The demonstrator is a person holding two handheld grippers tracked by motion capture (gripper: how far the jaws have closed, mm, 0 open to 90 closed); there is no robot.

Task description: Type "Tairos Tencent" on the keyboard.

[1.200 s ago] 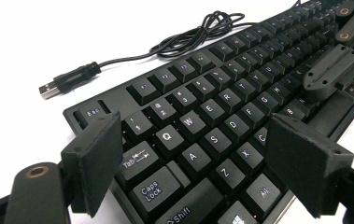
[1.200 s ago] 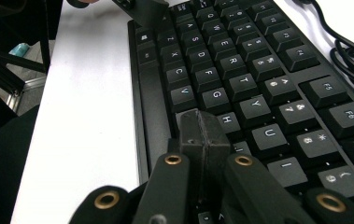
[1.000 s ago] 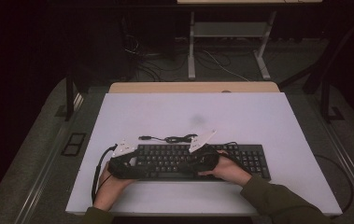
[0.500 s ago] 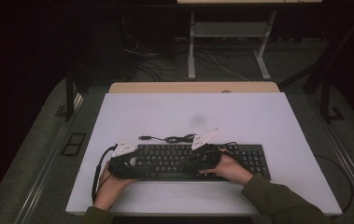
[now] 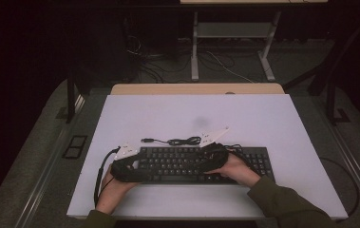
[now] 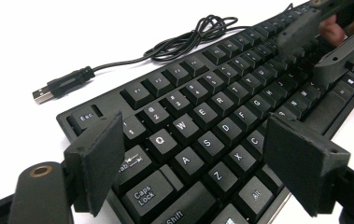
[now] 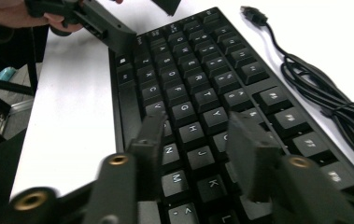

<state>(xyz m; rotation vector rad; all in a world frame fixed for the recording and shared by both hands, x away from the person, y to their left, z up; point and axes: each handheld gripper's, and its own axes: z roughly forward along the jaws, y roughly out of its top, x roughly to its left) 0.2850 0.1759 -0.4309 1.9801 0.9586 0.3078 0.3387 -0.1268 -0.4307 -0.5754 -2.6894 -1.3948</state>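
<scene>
A black keyboard [image 5: 201,164] lies on the white table [image 5: 192,114], its cable [image 5: 173,141] coiled just behind it. My left gripper [image 5: 137,167] hovers open over the keyboard's left end, jaws spread wide above the letter keys [image 6: 198,163]. My right gripper [image 5: 212,154] sits over the keyboard's middle. Its jaws [image 7: 200,149] have just been opening and now stand apart above the H and J keys, with nothing gripped between them. The USB plug [image 6: 60,84] lies loose on the table. In each gripper view the other gripper shows farther along the keyboard [image 7: 100,23].
A wooden strip [image 5: 196,89] borders the table's far edge. Behind it stand a metal desk frame [image 5: 194,52] and floor cables [image 5: 144,57]. Bare white table lies beyond the keyboard and to its right. Each gripper's own cable trails off near the front edge.
The right hand has edged slightly over the keyboard's middle. The left hand and the keyboard have stayed where they were.
</scene>
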